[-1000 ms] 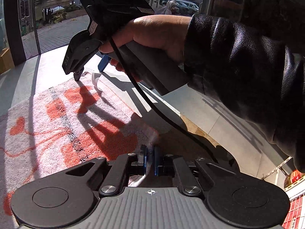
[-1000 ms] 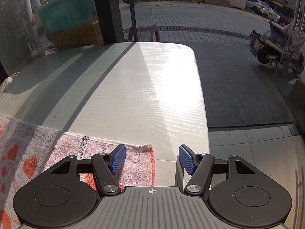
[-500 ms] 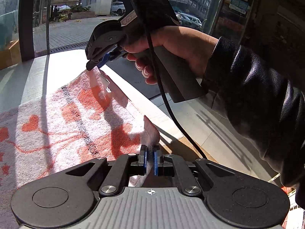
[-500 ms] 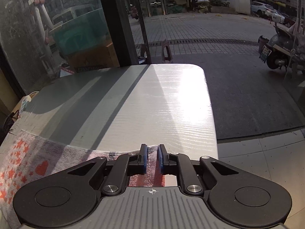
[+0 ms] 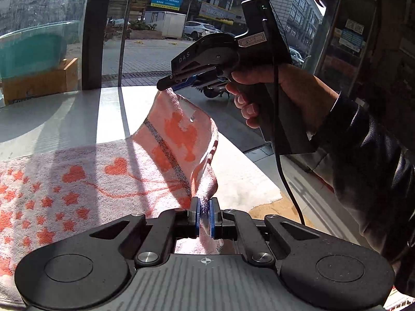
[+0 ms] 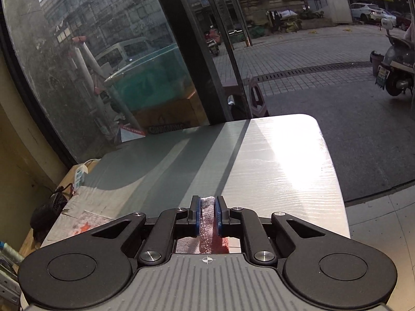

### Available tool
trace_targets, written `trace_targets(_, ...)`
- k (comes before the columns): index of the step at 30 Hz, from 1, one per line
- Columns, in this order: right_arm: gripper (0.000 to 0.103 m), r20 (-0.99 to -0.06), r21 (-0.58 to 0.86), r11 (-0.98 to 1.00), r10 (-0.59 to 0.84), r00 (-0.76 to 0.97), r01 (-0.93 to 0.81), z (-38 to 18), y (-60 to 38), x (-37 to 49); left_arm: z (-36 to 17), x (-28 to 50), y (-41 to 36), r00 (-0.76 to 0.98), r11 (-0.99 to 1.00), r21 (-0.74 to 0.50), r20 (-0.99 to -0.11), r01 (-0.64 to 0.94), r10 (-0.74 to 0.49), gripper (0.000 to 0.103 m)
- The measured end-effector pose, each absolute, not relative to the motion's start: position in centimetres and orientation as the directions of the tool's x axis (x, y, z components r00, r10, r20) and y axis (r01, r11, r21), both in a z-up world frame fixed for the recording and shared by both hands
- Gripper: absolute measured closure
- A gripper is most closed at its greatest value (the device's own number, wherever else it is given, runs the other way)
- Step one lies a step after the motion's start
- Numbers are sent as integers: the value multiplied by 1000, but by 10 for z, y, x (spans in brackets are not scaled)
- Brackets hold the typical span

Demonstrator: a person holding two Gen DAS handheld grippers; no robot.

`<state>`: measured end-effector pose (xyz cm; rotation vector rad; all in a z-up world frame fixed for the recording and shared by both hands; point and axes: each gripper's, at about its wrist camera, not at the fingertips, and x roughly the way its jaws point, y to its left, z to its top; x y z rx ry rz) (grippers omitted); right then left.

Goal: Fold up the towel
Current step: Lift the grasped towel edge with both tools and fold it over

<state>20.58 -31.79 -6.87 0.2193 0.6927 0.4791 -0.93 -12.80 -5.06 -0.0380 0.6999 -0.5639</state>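
My left gripper [image 5: 205, 213] and right gripper [image 6: 207, 213], fingers clamped on corners of pink terry towel with orange hearts [image 5: 77, 181], lifting its end above white tabletop [image 6: 272, 160].

I see the towel [image 5: 77, 181] spread on the worktop [image 5: 64, 114], its right edge lifted between my left gripper [image 5: 205, 213] and right gripper [image 5: 172, 86].

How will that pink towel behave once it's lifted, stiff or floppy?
Probably floppy: the towel sags and creases between the left tongs and right tongs. Likely light, since small corner pinches lift it. Its looped pile looks unlikely to slip.
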Motion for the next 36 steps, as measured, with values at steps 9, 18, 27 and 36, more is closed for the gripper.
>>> trace_targets(9, 91, -496, 362, 820, 572, 653, -443, -47, -256, 202, -38, -24, -53, 714, 917, -231, -576, 325, -399, 96)
trace_targets(18, 91, -470, 366, 758, 652, 596, -540, -38, -174, 204, -26, -47, 17, 802, 957, -238, -532, 167, -273, 96)
trace_targets(27, 91, -488, 360, 705, 701, 520, -611, -49, -95, 212, -36, -50, 71, 817, 960, -277, -543, 43, -193, 96)
trace_targets(36, 91, -590, 323, 703, 673, 446, -634, -91, -33, 231, -62, -44, 108, 775, 950, -302, -619, -82, -130, 96)
